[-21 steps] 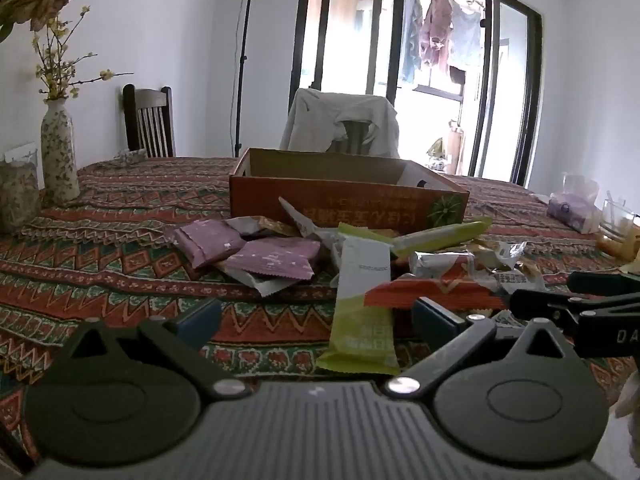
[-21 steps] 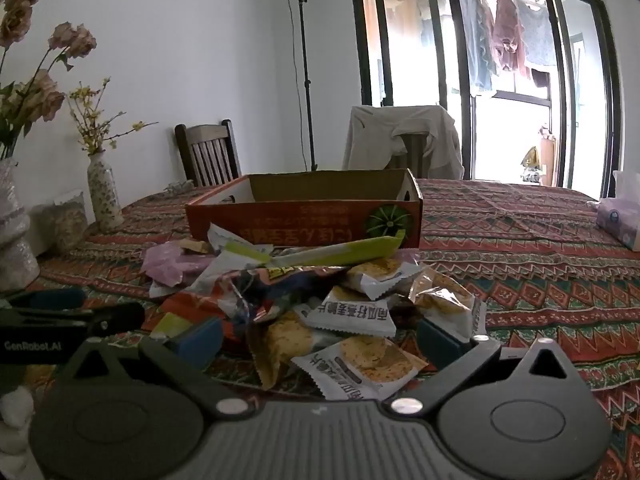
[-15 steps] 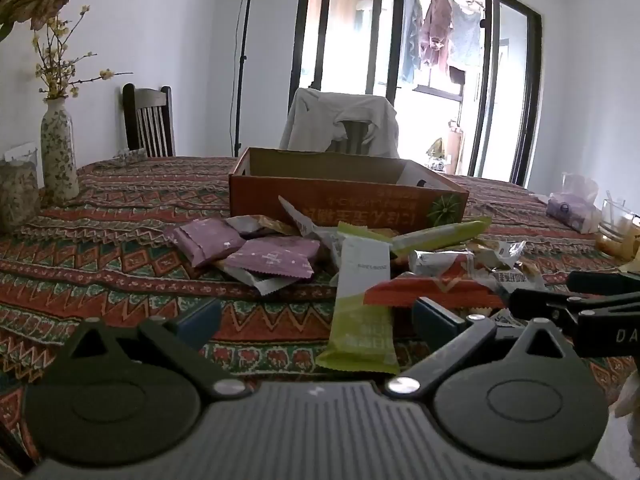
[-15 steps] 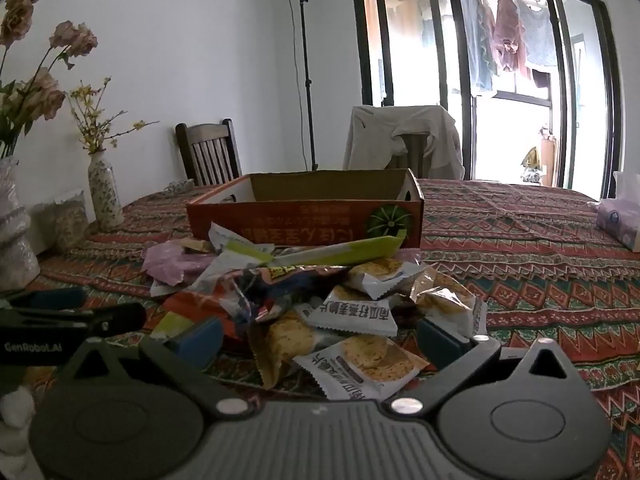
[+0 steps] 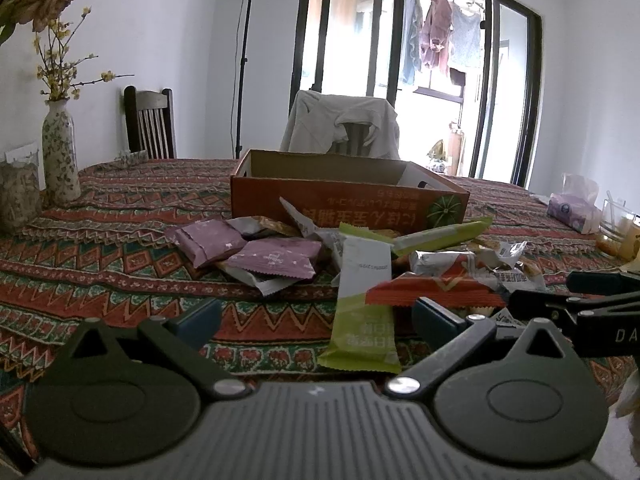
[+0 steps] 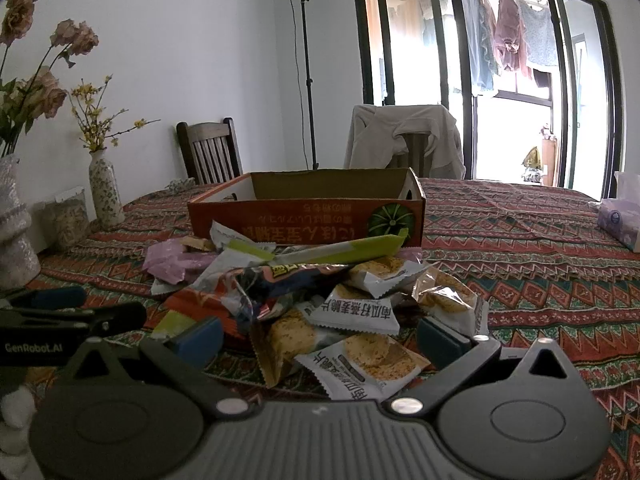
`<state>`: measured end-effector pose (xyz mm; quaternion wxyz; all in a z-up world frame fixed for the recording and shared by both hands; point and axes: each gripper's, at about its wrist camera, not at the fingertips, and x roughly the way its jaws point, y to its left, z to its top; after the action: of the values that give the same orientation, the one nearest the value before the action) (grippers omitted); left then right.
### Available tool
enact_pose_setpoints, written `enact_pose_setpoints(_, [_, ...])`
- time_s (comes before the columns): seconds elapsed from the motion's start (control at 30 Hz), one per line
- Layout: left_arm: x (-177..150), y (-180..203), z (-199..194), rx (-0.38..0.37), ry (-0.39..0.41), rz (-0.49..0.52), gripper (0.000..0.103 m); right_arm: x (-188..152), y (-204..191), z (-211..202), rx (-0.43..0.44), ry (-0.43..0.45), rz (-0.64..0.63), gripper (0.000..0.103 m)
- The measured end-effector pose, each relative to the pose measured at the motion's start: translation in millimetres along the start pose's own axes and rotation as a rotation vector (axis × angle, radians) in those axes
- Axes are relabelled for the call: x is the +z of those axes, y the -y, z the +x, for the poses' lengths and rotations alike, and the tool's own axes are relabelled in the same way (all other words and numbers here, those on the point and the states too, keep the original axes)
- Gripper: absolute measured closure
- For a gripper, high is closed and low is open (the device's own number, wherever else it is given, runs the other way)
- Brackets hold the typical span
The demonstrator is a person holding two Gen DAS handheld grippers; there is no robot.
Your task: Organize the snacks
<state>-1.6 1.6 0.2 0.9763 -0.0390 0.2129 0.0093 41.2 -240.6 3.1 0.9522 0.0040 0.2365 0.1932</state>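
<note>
A loose heap of crinkled foil snack packets, purple, lime-green, orange and white, lies on the patterned cloth-covered desk just before an open orange cardboard box, with the left tongs and right tongs both spread wide, pinching nothing.

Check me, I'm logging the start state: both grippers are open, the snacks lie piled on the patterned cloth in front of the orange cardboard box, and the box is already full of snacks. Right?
Not quite. The orange cardboard box shows only bare inner walls, no snacks, in the right wrist view. The rest holds: the left gripper and right gripper are open, and the snacks lie piled on the patterned cloth in front of it.
</note>
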Motion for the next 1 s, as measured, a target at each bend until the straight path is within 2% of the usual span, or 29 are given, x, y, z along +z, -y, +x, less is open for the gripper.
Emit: enact_pose_setpoints(1.0, [-1.5,-0.8,0.2,-0.008,-0.001,-0.004,0.000,-1.3,-2.2,-1.2,0.001,-0.001,-0.001,0.000])
